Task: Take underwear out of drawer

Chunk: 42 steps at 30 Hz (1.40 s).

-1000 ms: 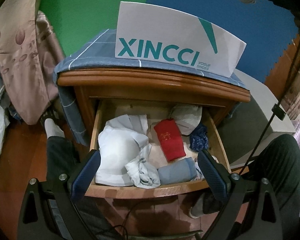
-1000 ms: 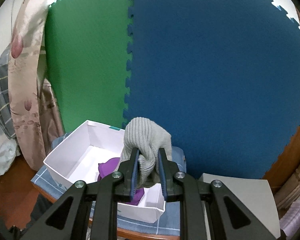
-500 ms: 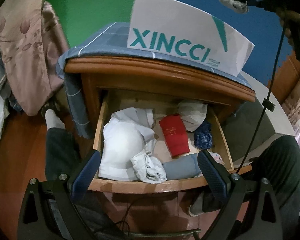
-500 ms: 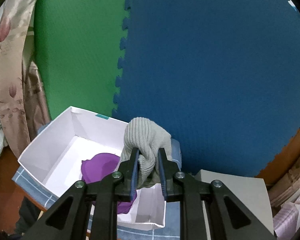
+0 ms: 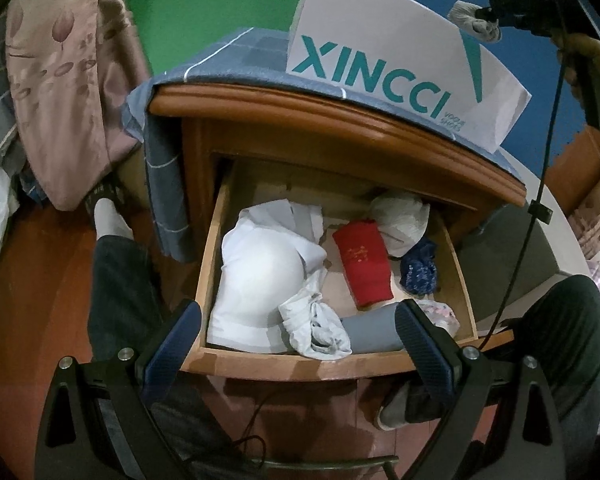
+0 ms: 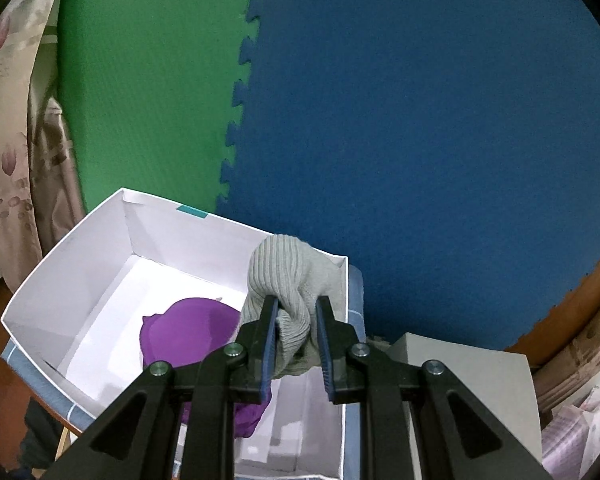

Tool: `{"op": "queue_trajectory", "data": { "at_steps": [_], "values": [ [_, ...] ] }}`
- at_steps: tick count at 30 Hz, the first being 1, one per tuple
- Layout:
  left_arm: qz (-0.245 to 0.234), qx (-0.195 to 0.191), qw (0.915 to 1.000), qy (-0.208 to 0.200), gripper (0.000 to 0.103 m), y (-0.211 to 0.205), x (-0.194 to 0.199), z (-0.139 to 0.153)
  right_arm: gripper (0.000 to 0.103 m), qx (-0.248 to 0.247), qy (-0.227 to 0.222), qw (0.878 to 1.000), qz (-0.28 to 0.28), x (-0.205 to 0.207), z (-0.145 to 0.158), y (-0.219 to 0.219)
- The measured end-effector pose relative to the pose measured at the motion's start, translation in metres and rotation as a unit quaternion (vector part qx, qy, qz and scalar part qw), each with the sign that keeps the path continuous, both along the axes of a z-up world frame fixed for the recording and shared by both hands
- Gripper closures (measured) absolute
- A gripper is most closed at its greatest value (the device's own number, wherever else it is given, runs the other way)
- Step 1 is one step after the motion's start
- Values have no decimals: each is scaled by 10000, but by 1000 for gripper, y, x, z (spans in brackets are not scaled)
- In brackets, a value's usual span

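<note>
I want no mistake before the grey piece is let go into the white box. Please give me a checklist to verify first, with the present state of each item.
1. Right gripper grips the grey ribbed garment: ok, pads pinch it.
2. Garment is over the white box: ok as seen from the right wrist view; height above the floor of the box cannot tell.
3. Box has room: ok, only a purple garment lies inside.
4. Left gripper is free for the next pick: ok, open and empty, at the front of the drawer.
5. Drawer is open with clothes left: ok.
6. Cable clear of the drawer: cannot tell.
</note>
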<state>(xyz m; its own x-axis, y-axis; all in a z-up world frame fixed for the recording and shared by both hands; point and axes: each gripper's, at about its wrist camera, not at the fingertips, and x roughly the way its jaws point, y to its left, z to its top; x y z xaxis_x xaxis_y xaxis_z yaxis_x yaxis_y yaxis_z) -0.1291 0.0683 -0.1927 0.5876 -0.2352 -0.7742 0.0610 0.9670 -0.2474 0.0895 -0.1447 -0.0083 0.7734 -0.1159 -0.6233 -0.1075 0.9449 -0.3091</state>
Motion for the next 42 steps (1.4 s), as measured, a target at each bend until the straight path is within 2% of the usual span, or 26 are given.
{"op": "queue_trajectory", "data": {
  "at_steps": [27, 33, 36, 40, 42],
  "values": [
    [57, -9, 9994, 330, 7, 6, 9, -22, 84, -139, 446, 9988, -124, 39, -33, -7],
    [55, 11, 9994, 355, 7, 6, 10, -22, 84, 219, 660, 9974, -177, 45, -42, -20],
    [55, 20, 9996, 274, 7, 6, 9, -21, 79, 493, 871, 9949, -116, 48, -49, -25],
    [76, 5, 9993, 365, 7, 7, 9, -25, 77, 757, 840, 9934, -191, 47, -54, -35],
    [63, 43, 9995, 318, 7, 7, 9, -21, 65, 989, 795, 9918, -168, 43, -52, -42]
  ]
}}
